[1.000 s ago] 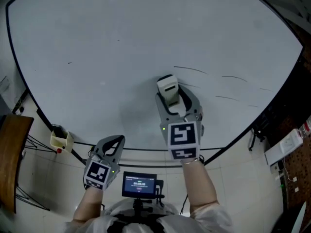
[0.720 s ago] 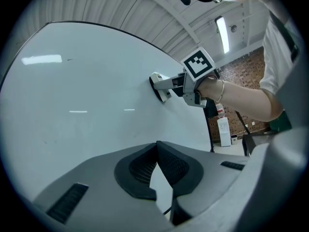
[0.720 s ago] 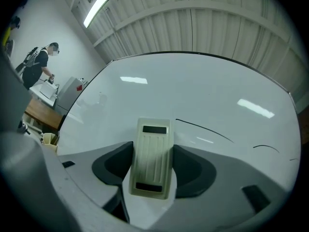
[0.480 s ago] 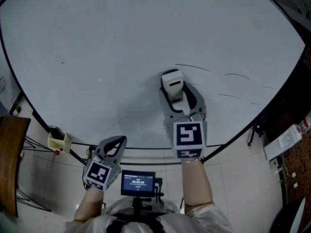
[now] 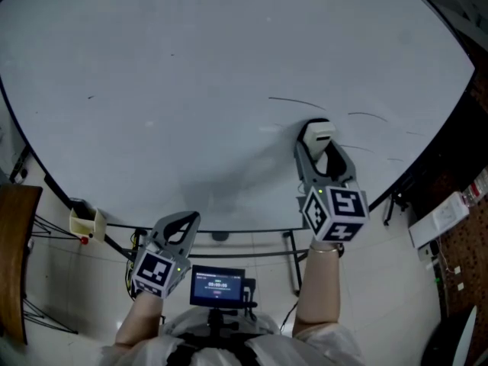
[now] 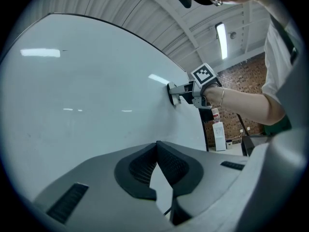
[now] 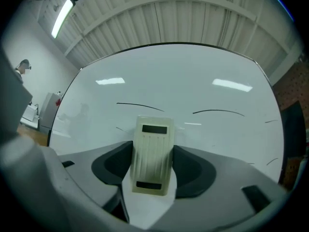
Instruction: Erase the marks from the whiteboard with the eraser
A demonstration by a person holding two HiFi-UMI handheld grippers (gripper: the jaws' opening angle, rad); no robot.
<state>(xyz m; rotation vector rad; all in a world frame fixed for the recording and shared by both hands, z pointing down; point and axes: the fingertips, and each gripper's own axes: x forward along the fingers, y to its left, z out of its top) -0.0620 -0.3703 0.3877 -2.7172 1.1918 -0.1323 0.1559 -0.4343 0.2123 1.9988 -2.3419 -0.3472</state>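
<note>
A big whiteboard point(image 5: 191, 67) fills the head view, with thin black curved marks point(image 5: 297, 102) at its right. My right gripper point(image 5: 319, 145) is shut on a cream eraser point(image 5: 317, 133) pressed against the board just below those marks. In the right gripper view the eraser point(image 7: 151, 153) stands between the jaws, with two black strokes point(image 7: 140, 106) above it. My left gripper point(image 5: 178, 227) hangs by the board's lower edge, shut with nothing in it; its jaws point(image 6: 157, 170) meet in the left gripper view, where the right gripper point(image 6: 179, 93) shows against the board.
A small yellow tray point(image 5: 82, 221) hangs at the board's lower left edge. A wooden surface point(image 5: 11, 250) lies at the far left. A screen point(image 5: 217, 287) sits by the person's chest. A brick wall and white box point(image 5: 442, 219) stand at the right.
My right gripper has slid the eraser to the right along the board, from its middle to just under the black strokes. The left gripper has stayed in place.
</note>
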